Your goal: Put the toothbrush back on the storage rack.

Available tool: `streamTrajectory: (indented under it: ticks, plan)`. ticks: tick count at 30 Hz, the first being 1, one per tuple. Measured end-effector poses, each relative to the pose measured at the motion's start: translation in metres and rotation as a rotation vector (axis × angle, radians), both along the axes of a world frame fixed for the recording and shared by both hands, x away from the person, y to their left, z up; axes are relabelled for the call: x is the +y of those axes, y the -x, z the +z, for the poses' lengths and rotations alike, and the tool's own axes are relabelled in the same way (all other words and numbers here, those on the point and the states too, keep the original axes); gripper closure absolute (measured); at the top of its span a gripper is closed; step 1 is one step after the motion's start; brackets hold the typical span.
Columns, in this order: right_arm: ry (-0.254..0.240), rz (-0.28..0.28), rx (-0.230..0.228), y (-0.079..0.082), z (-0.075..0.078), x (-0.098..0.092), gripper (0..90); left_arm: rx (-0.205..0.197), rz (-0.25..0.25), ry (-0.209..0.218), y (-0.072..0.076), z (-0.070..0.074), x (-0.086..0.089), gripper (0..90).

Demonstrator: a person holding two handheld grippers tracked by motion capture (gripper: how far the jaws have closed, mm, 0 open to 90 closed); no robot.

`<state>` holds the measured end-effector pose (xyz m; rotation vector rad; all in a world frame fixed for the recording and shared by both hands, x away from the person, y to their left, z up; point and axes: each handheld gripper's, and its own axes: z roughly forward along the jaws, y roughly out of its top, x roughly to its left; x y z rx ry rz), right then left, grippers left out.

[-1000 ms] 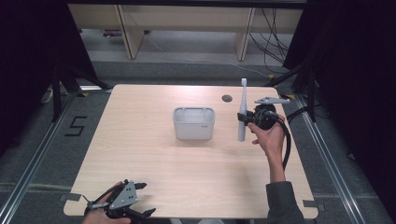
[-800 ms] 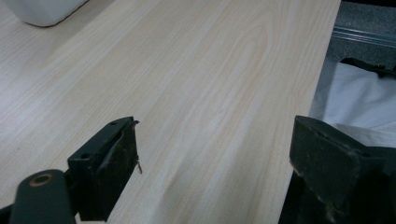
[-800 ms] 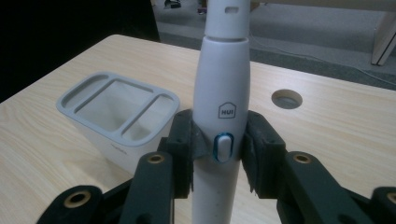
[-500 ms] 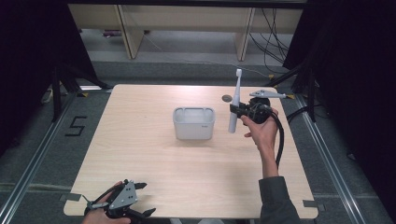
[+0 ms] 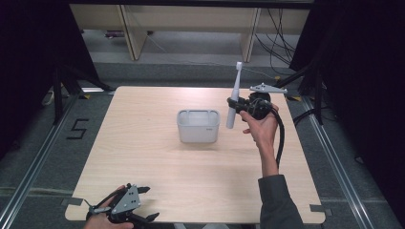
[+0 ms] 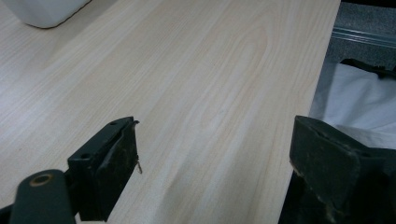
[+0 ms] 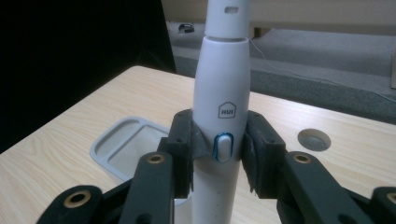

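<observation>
Table [image 5: 157, 181] surface bare across lower frame, open room around white bin [image 5: 198, 126] at centre. Right gripper [image 5: 235, 103] clamps white electric toothbrush [image 5: 233, 98] upright, right of bin. Left gripper [image 5: 143, 220] jaws wide, bottom left edge.

The toothbrush [image 7: 220, 116] looked like smooth white plastic with a soft sheen, its button [image 7: 222, 147] glossier and ringed in blue. The cup [image 5: 198, 125] was matt pale-grey plastic, and the table [image 5: 143, 162] was light wood-grain laminate, smooth and barely shiny. The right gripper [image 7: 219, 154] had matt black plastic arms with brass-coloured rivets, and the left gripper [image 6: 215, 163] carried rough, worn black pads [image 6: 122, 158].
</observation>
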<state>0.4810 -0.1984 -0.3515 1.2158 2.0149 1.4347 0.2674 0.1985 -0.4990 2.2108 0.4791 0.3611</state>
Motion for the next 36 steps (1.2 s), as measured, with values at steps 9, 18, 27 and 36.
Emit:
streamTrajectory:
  ticks: [9, 18, 27, 36]
  plan:
    - [-0.006, 0.013, -0.019, -0.004, 0.013, 0.012, 66.6, -0.001, 0.000, 0.002, 0.000, 0.000, 0.000, 14.7]
    - [-0.001, 0.029, -0.021, -0.011, 0.015, 0.030, 66.6, -0.001, 0.000, 0.003, 0.000, 0.000, 0.000, 14.7]
    - [0.009, 0.028, -0.002, -0.020, 0.013, 0.044, 66.6, 0.001, -0.002, 0.002, 0.000, 0.001, 0.000, 14.7]
    - [0.013, 0.018, -0.006, -0.029, 0.006, 0.048, 66.6, 0.004, -0.006, 0.000, 0.000, 0.000, 0.000, 14.7]
